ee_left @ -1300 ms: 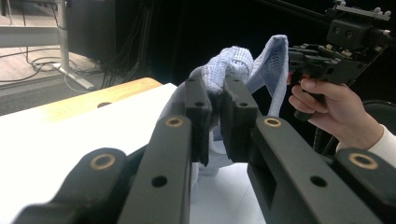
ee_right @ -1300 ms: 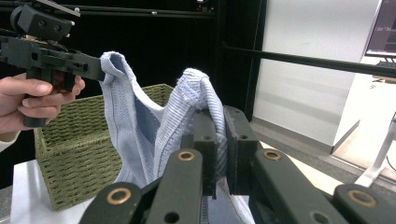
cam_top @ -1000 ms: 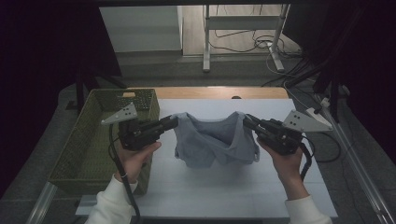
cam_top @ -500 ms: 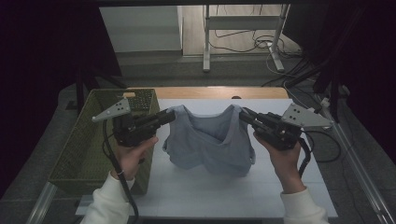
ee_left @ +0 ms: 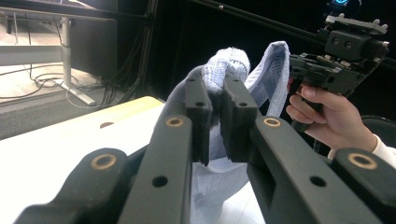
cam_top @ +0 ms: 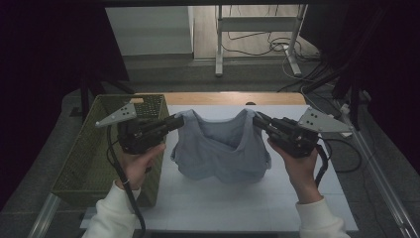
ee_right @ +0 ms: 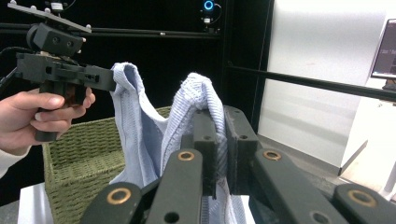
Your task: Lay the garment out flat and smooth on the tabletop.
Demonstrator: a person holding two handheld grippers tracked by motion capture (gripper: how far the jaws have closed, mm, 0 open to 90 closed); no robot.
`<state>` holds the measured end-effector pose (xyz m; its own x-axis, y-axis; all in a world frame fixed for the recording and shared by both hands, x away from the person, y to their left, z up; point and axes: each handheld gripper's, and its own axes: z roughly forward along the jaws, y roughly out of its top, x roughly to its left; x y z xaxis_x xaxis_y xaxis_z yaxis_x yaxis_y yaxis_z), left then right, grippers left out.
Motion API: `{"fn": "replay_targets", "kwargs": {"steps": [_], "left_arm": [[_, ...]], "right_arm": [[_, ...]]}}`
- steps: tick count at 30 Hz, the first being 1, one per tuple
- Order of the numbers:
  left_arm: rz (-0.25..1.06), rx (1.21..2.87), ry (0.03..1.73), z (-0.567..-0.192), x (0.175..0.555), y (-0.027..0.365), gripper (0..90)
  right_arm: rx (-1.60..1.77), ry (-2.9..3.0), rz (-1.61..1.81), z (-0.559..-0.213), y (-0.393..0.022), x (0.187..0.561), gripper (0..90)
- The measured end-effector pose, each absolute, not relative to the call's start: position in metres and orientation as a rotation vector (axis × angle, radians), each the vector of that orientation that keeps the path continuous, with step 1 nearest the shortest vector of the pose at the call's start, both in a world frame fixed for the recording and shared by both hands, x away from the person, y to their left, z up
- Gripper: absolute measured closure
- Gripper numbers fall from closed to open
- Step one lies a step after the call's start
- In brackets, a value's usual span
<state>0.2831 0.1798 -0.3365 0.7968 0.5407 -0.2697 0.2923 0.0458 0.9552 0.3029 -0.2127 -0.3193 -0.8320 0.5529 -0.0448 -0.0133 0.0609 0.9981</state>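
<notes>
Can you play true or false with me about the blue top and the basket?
1. Both grippers are shut on the blue top. True: the left gripper and right gripper each pinch a shoulder strap.
2. The top is inside the basket. False: it hangs between the grippers, its bottom edge touching the white table.
3. The basket is beside the person's left hand. True.
4. The top is red. False: it is light blue.
5. The person's sleeves are white. True.
</notes>
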Motion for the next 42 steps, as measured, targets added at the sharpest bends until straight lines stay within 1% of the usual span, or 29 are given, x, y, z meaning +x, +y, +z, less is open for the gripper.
{"fn": "replay_targets", "kwargs": {"steps": [19, 26, 32, 42], "left_arm": [[0.237, 1.549, 0.683, -0.324, 0.285, 0.185, 82.0], [0.235, 1.542, 0.677, -0.321, 0.278, 0.19, 82.0], [0.25, 1.542, 0.66, -0.316, 0.269, 0.192, 82.0], [0.233, 1.543, 0.671, -0.321, 0.277, 0.188, 82.0]], "right_arm": [[0.515, 1.921, 1.812, -0.305, -0.204, 0.309, 84.4], [0.511, 1.918, 1.857, -0.305, -0.207, 0.299, 84.4], [0.443, 1.903, 1.812, -0.296, -0.21, 0.284, 84.4], [0.481, 1.905, 1.811, -0.299, -0.211, 0.294, 84.4]]}}
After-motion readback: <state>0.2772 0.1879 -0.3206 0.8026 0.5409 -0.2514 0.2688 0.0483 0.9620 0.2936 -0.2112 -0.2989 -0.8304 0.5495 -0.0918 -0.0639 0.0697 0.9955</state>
